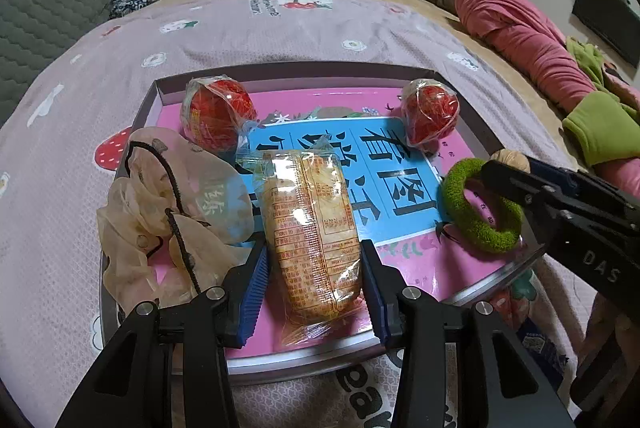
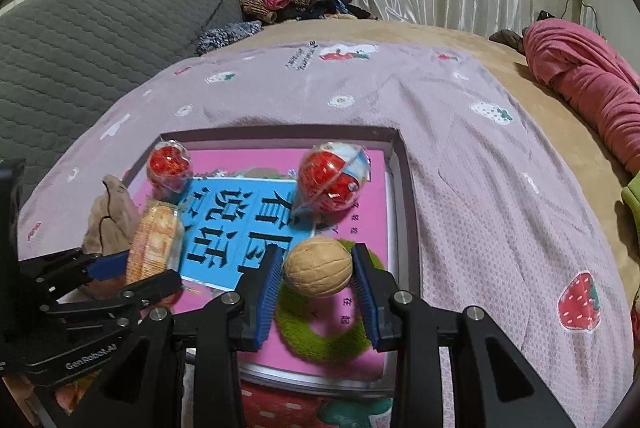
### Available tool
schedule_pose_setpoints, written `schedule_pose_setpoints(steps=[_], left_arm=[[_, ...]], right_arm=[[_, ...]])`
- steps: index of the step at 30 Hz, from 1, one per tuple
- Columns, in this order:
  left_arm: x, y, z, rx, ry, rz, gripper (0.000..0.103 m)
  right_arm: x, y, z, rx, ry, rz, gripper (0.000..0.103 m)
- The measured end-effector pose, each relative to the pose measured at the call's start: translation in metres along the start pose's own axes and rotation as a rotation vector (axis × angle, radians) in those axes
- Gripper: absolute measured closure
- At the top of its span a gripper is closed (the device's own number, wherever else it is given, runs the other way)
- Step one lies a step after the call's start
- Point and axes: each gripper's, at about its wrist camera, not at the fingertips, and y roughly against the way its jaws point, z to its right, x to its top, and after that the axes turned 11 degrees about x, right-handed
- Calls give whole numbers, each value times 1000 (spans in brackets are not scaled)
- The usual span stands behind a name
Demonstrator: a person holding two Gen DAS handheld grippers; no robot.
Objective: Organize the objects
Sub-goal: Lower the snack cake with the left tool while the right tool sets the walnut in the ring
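Left wrist view
Writing: big black Chinese characters on the blue panel of the pink book cover [image 1: 404,164]; fine red print on the snack wrapper, too small to read; "DAS" in pale letters on the right gripper's black body.
Box: a shallow dark-rimmed box [image 1: 280,70] on a lilac strawberry-print bedspread [image 1: 280,28], its floor covered by the pink book.
Contents: two red film-wrapped balls, one far left [image 1: 218,116], one far right [image 1: 430,110]; a beige sheer scrunchie [image 1: 160,216] on the near-left rim; a green fuzzy hair ring [image 1: 480,206] at the right.
Left gripper [image 1: 316,264]: blue pads pressed on both sides of a clear-wrapped biscuit pack [image 1: 310,224] over the box.
Right gripper [image 1: 506,164]: reaches in from the right above the green ring; a tan walnut shows at its tip.

Right wrist view
Writing: "GenRobot.AI" on the left gripper's body at lower left.
Right gripper [image 2: 316,270]: clamped on a walnut [image 2: 318,266], held just above the green ring [image 2: 320,332] in the box's near-right corner.
Box rim [image 2: 408,188]: the two red balls sit along the far side; the biscuit pack [image 2: 154,240] is at the left in the other gripper.
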Motion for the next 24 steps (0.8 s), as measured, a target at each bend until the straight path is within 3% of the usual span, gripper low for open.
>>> schedule_pose_setpoints(steps=[24], left_arm=[[0, -2, 4, 0, -9, -6, 56]], right_arm=[[-7, -18, 11, -25, -14, -58, 67]])
